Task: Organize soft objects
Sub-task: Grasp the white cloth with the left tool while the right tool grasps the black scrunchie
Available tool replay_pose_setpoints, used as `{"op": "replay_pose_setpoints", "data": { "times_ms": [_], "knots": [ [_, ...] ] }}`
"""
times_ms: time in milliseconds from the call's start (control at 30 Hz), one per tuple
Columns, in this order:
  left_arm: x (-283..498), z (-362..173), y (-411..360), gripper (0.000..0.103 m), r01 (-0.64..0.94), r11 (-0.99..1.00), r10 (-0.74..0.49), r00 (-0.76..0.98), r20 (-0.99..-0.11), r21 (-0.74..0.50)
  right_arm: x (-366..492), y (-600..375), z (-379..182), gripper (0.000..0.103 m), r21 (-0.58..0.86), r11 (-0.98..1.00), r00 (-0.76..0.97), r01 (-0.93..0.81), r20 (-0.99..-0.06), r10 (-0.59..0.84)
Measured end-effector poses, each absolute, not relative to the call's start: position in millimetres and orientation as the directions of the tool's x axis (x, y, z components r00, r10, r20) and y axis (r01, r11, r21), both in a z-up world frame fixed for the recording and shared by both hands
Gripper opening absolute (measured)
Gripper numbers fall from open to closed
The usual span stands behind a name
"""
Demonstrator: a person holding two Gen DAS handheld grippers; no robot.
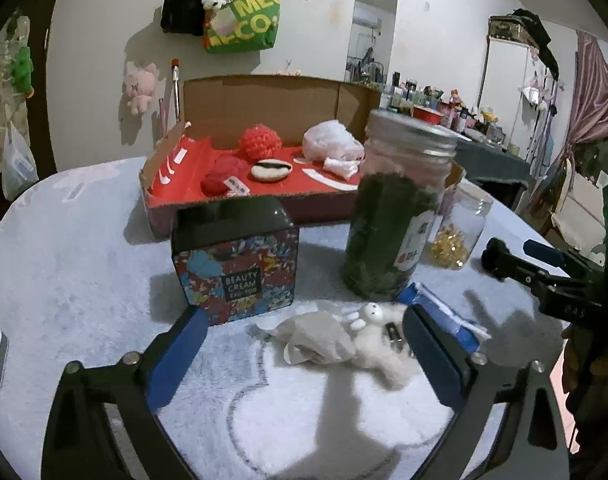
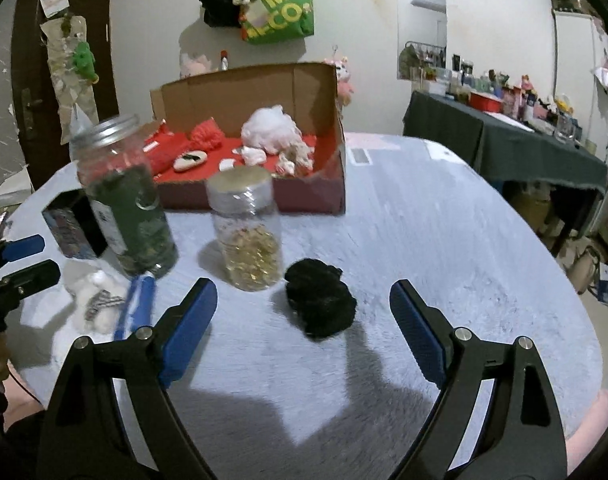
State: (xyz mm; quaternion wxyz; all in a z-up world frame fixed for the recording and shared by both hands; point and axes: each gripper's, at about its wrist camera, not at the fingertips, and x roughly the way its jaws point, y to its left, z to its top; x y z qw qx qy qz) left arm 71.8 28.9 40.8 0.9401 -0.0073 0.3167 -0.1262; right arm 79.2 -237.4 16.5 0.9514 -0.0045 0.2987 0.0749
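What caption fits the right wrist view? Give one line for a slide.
Open right tool faces a black fluffy object on the table, beside a jar of gold pieces.

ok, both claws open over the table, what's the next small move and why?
Probably lower the left claw onto the white plush toy and close. The toy lies loose on the table between the open fingers, while the other soft things already sit in the cardboard box. The right claw is also open, with the black fluffy ball ahead of it, so that could follow.
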Motion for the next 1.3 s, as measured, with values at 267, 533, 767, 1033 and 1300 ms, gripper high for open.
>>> {"op": "replay_pose_setpoints", "data": {
  "times_ms": [267,533,767,1033,1300],
  "knots": [
    [81.7,31.4,26.2,0.069,0.259,0.963,-0.248,0.728,-0.639,-0.079,97.8,-247.8,5.5,0.072,0.084,0.985,0.766,-0.149,-0.62,0.169],
    [81.7,27.3,30.1,0.023,0.284,0.953,-0.279,0.7,-0.657,-0.102,91.5,-239.8,5.8,0.033,0.135,0.962,0.749,-0.238,-0.605,0.27],
    [69.9,45.2,26.9,0.021,0.304,0.947,-0.302,0.728,-0.615,-0.105,71.7,-211.5,21.4,0.032,0.159,0.92,0.74,-0.358,-0.553,0.383],
    [65.9,64.1,13.0,0.021,0.372,0.92,-0.374,0.731,-0.571,-0.127,69.7,-183.5,27.4,0.032,0.183,0.881,0.704,-0.437,-0.54,0.462],
    [67.3,65.0,5.9,0.021,0.383,0.915,-0.383,0.725,-0.572,-0.127,72.3,-176.3,27.0,0.032,0.189,0.87,0.69,-0.455,-0.543,0.478]
  ]
}}
